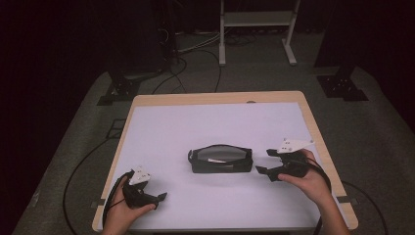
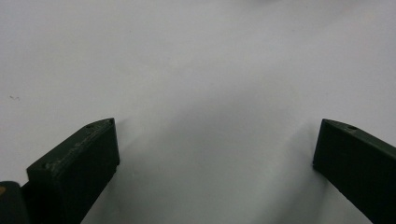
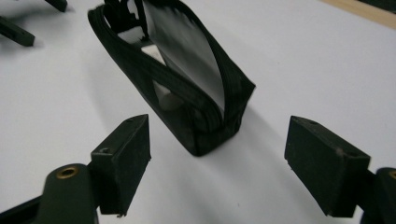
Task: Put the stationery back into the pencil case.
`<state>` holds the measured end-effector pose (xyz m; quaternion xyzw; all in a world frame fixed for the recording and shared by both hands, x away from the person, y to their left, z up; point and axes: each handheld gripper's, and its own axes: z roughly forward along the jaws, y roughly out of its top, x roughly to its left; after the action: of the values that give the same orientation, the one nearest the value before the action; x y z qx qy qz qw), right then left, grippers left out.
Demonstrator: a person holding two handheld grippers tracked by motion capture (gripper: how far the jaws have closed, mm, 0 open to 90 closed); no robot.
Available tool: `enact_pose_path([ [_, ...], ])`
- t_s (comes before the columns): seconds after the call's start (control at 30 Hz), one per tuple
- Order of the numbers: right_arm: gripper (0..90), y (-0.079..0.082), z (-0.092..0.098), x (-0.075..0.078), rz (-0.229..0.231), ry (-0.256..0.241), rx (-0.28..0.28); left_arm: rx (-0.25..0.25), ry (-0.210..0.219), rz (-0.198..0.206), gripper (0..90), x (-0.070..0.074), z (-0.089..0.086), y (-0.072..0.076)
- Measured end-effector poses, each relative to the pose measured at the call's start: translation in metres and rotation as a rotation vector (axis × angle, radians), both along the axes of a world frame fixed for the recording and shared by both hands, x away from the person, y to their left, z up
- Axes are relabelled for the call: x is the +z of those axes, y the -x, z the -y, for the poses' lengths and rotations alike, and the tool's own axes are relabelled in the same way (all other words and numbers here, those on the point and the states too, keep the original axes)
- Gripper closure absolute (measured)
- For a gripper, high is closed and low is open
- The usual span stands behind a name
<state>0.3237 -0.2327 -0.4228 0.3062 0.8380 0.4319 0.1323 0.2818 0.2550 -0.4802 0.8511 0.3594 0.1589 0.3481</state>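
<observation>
A black zip pouch (image 1: 220, 159) lies open-topped in the middle of the white table cover (image 1: 195, 127), with pale lining and something white inside. My right gripper (image 1: 264, 162) is held just to its right, open, its jaws pointing at the pouch's near end (image 3: 210, 130) but apart from it. My left gripper (image 1: 161, 197) rests near the front left of the table, open, with bare white surface (image 2: 210, 93) between its jaws. In the right gripper view the left gripper's jaw tips (image 3: 18, 32) appear at the top left.
The table has a wooden rim (image 1: 313, 122) around the white cover. Beyond it are black cables on the grey floor (image 1: 195, 63), black stand bases (image 1: 342, 85) and a white frame (image 1: 254, 24).
</observation>
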Motion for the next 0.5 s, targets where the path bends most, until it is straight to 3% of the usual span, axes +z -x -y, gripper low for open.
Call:
enact_pose_path([
  [0.5, 20.6, 0.028, 0.033, -0.022, -0.033, 0.000, -0.084, 0.000, 0.000, 0.002, 0.0, 0.000, 0.000, 0.000],
])
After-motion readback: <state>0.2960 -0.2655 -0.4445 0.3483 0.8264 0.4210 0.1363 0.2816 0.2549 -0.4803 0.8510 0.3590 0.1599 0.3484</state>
